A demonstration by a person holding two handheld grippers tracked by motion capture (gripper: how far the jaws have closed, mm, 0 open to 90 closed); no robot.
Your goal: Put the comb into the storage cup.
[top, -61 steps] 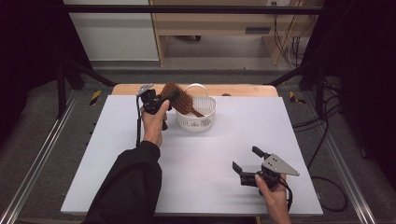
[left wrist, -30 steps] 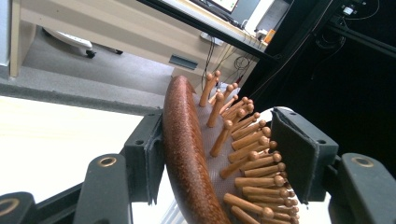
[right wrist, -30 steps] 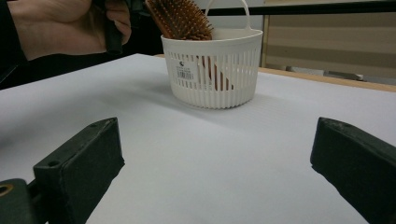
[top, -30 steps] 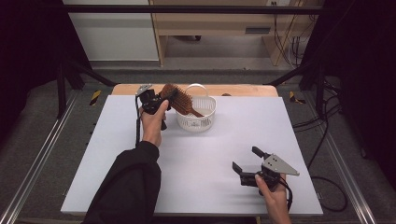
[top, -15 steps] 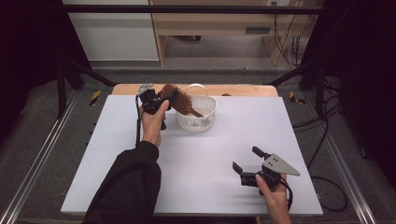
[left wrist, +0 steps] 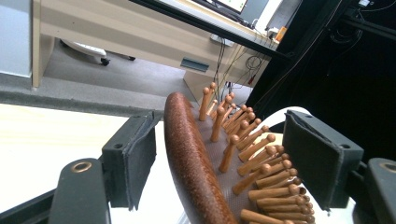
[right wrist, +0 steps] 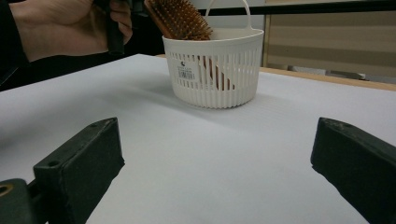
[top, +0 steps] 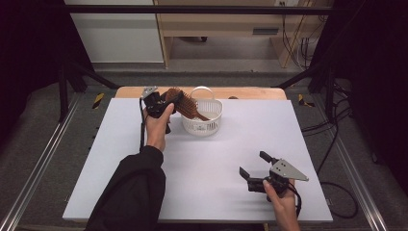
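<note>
Hairbrush [top: 185,105] is sitting with its handle end down in the white basket [top: 204,124], which is at about 12 o'clock on the white table [top: 202,163], close to the far edge. Brush is brown wood with little wooden pins, and its head leans out over the basket rim toward 10 o'clock, so it's tilted, not upright.

Left tongs [top: 166,102] are up at that head, hand wrapped around the grip. In the left gripper view the brush head [left wrist: 210,158] stands between the two black jaws: the wooden back is close to the left pad [left wrist: 135,158], hard to say if it touches, and the right pad [left wrist: 317,158] stands clear of the pin tips. So the jaws have just been opening and the brush is released, just standing between them, not squeezed.

Right tongs [top: 254,166] are way off at about 5 o'clock near the front edge of the table, well apart from the basket. They hang wide apart with nothing in them; the right gripper view has only bare table [right wrist: 224,177] between the two jaws. That view looks across at the basket [right wrist: 212,70], with the brush [right wrist: 180,18] sticking out the top at 11 o'clock and the left hand [right wrist: 60,28] next to it.

Basket has a thin loop handle [top: 202,90] standing up on the far side.
</note>
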